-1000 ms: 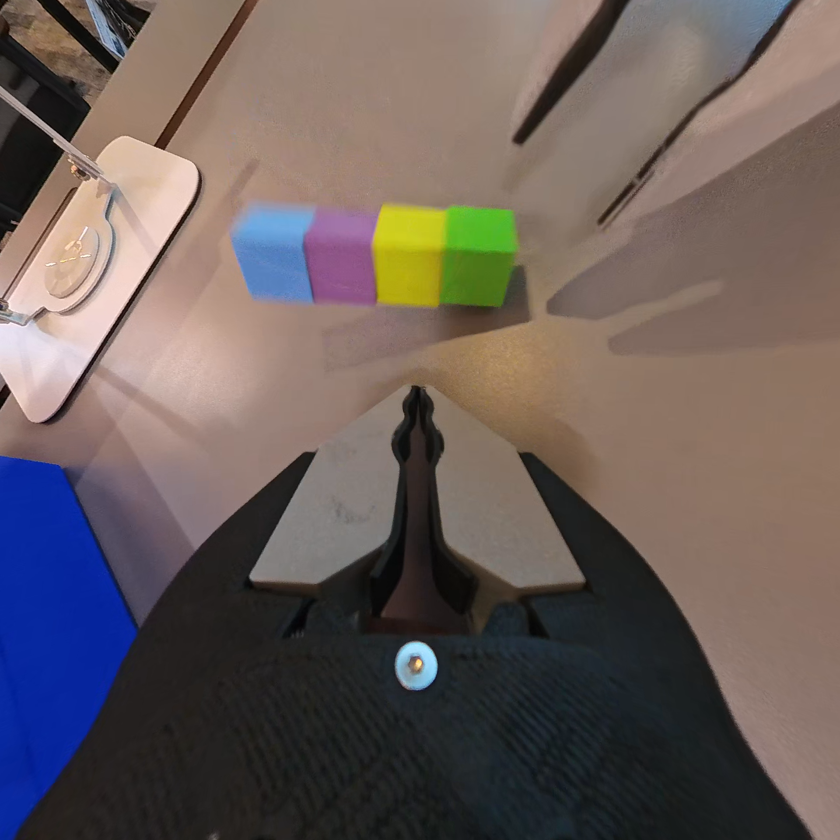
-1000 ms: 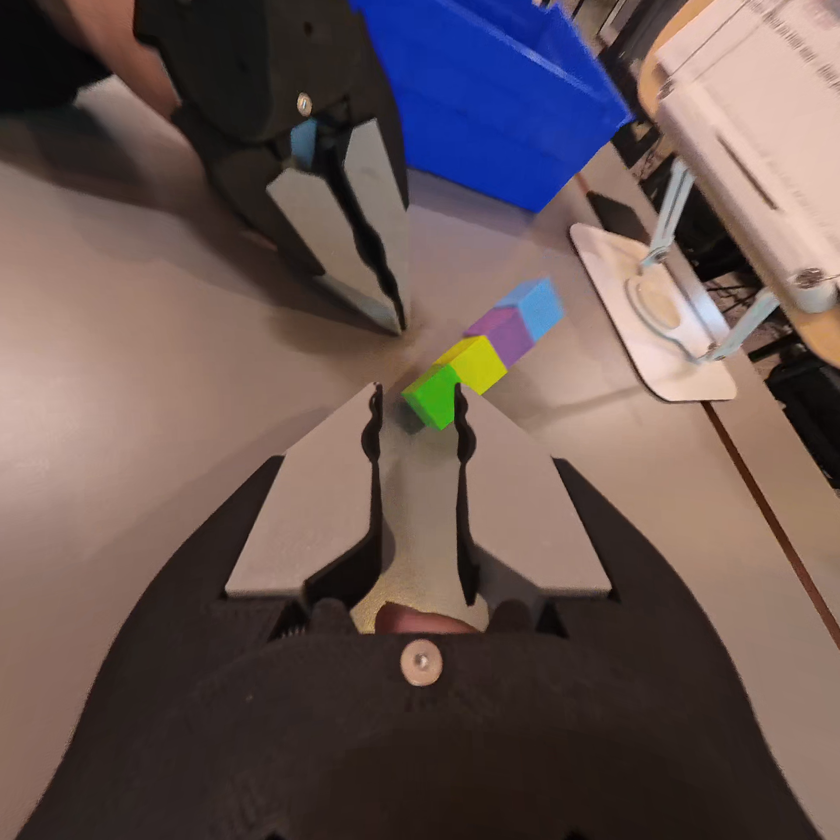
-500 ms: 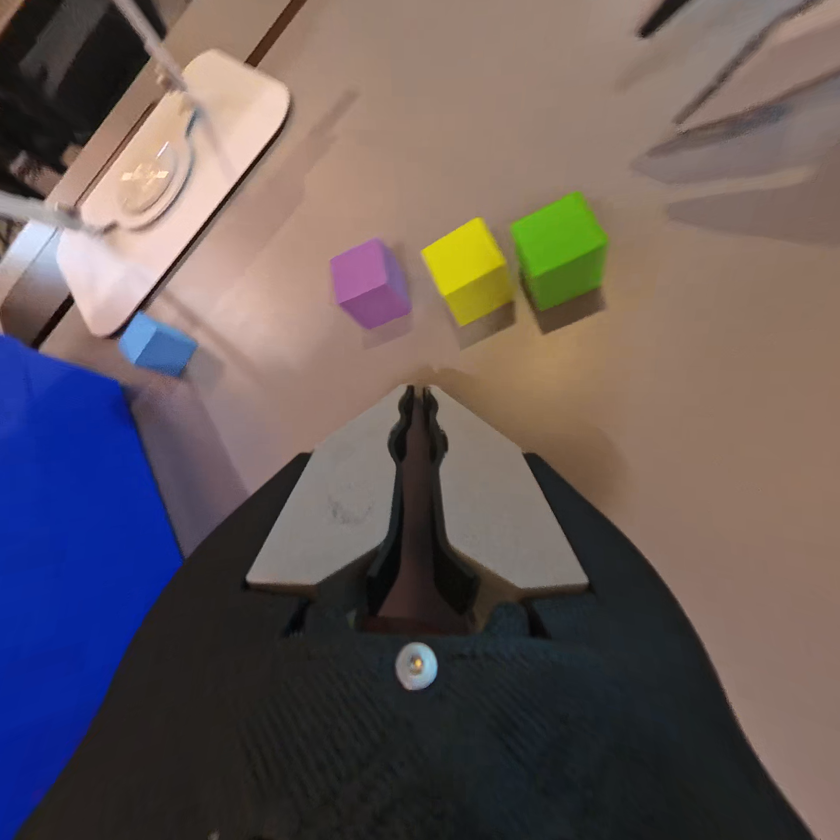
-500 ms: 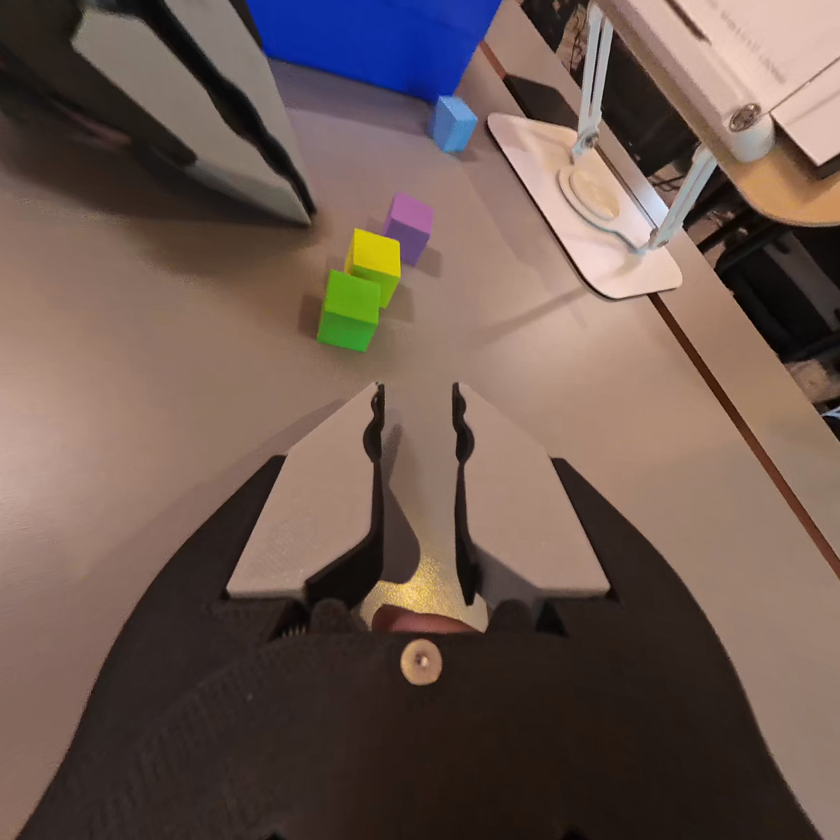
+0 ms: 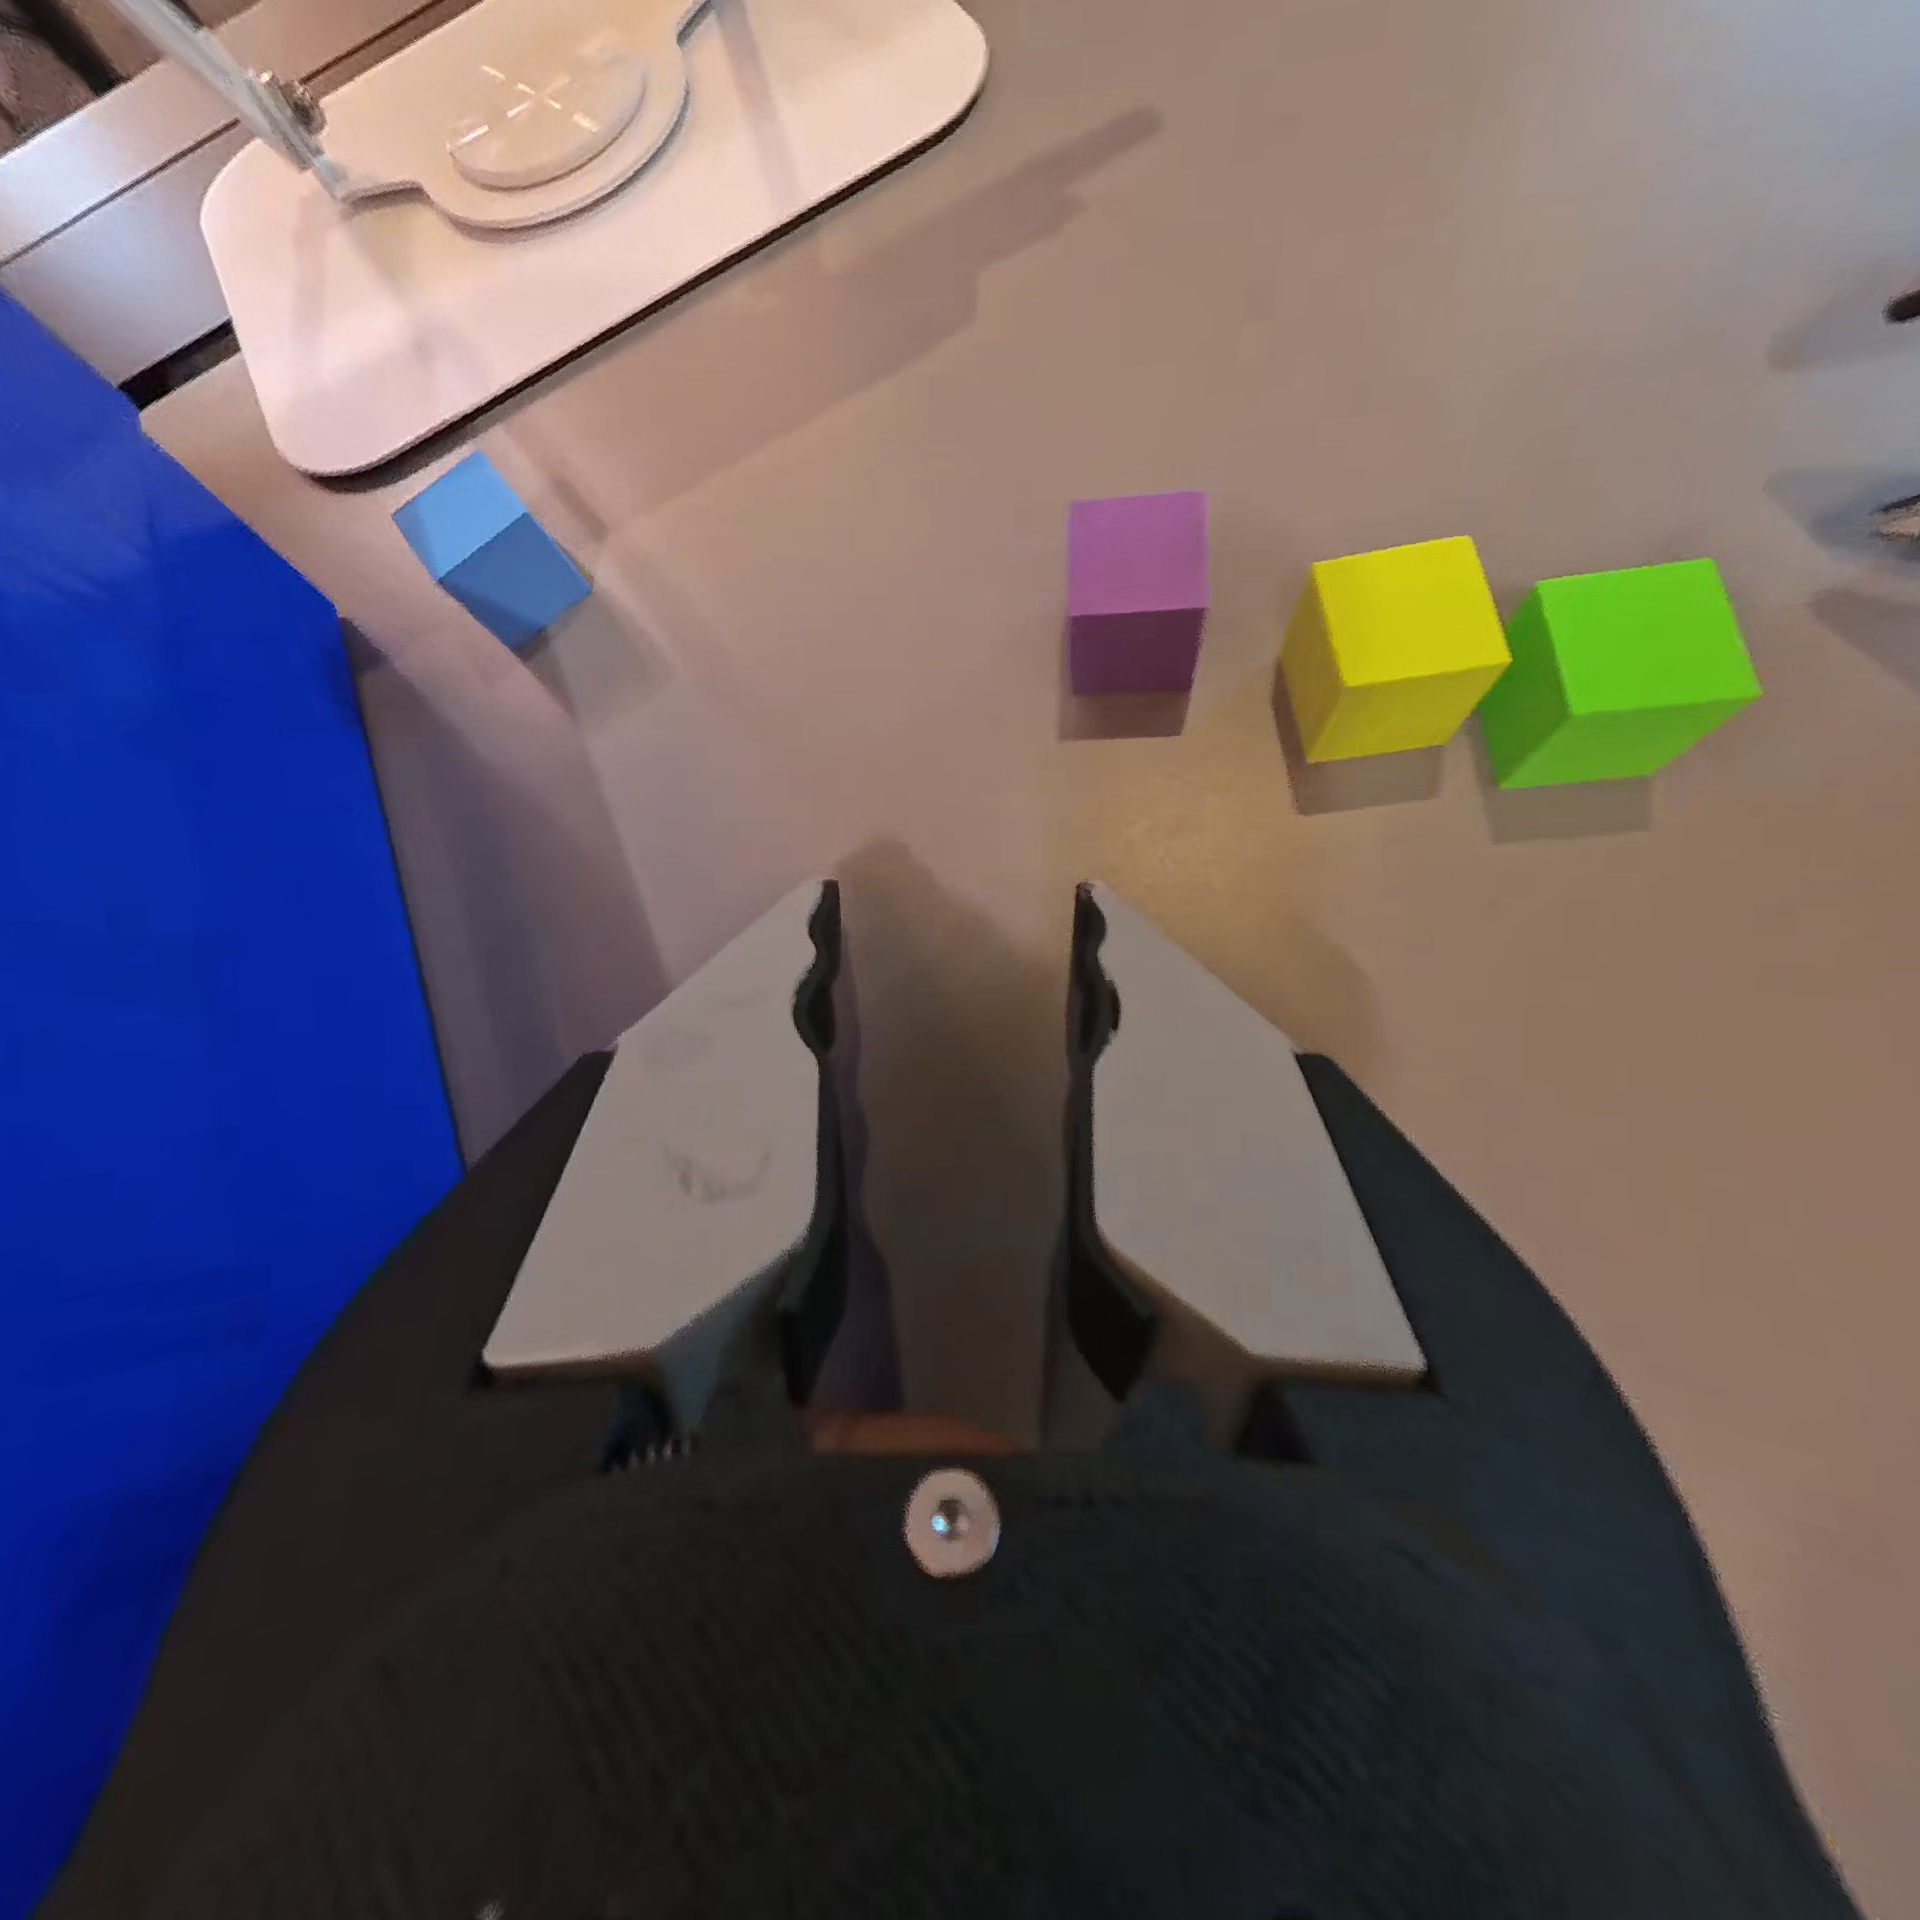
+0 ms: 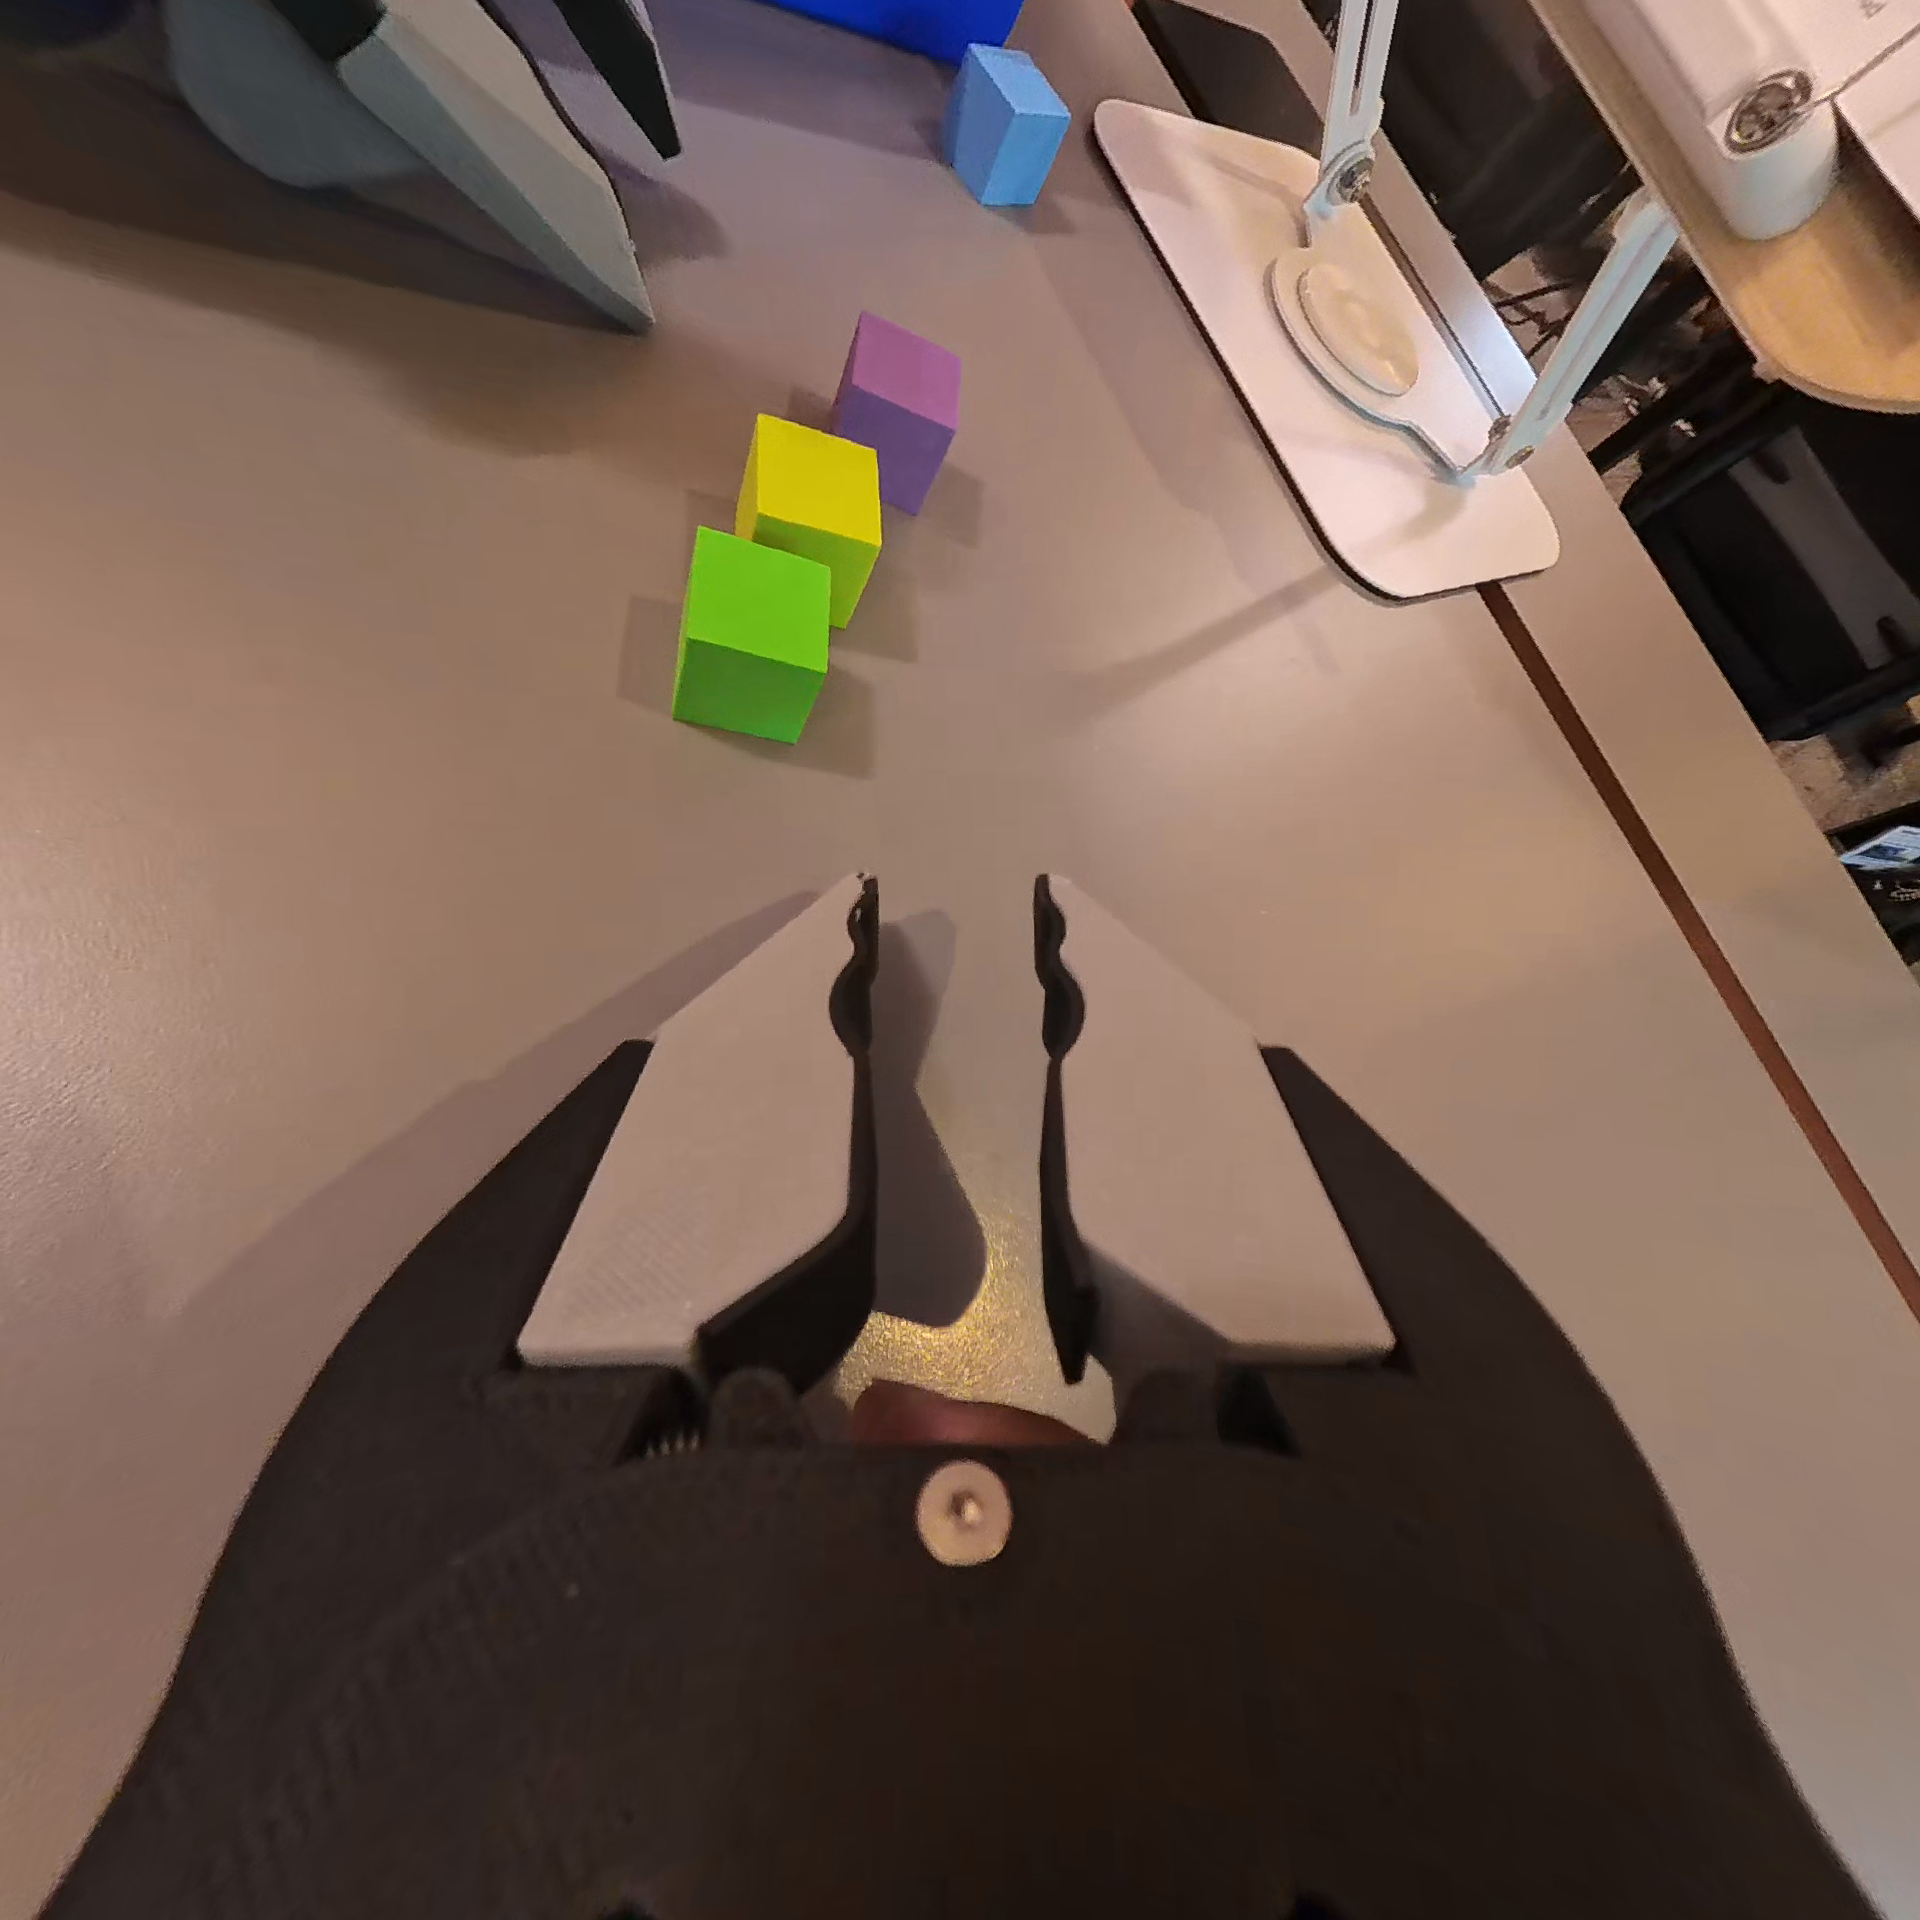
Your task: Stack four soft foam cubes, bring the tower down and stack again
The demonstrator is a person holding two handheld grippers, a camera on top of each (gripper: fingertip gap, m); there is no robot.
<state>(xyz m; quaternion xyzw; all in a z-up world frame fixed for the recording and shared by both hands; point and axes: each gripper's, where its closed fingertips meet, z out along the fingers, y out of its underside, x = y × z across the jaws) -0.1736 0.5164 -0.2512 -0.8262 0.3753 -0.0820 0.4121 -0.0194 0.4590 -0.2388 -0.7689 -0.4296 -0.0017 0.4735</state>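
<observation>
1. Looking along the left gripper [image 5: 954,888] in the left wrist view, its two grey fingers [image 5: 717,1101] are spread apart with nothing between them, only the grey-brown matte tabletop [image 5: 1558,1039] showing in the gap.
2. Beyond the fingertips, four soft foam cubes lie on that tabletop, none stacked: a green foam cube [image 5: 1621,670] far right, a yellow foam cube [image 5: 1387,644] just beside it and seemingly touching at a corner, a purple foam cube [image 5: 1138,592] a little apart to the left, and a light blue foam cube [image 5: 490,545] well apart on the far left.
3. That light blue one sits between a bright blue plastic bin [image 5: 177,935] and the flat white base plate of a stand [image 5: 582,239].
4. Turning to the right wrist view, the right gripper [image 6: 954,881] also has its fingers [image 6: 727,1122] parted and holds nothing.
5. Ahead of it the green cube [image 6: 753,634] is nearest, the yellow [image 6: 812,509] right behind it, the purple [image 6: 899,410] just behind that, forming a slanted row.
6. The light blue cube [image 6: 1006,125] rests farther back, near the bin's edge [image 6: 894,16] and the white base plate [image 6: 1330,343], from which a pale jointed stand arm [image 6: 1558,332] rises.
7. The other gripper [image 6: 582,177] hangs at upper left, above the table and clear of the cubes.
</observation>
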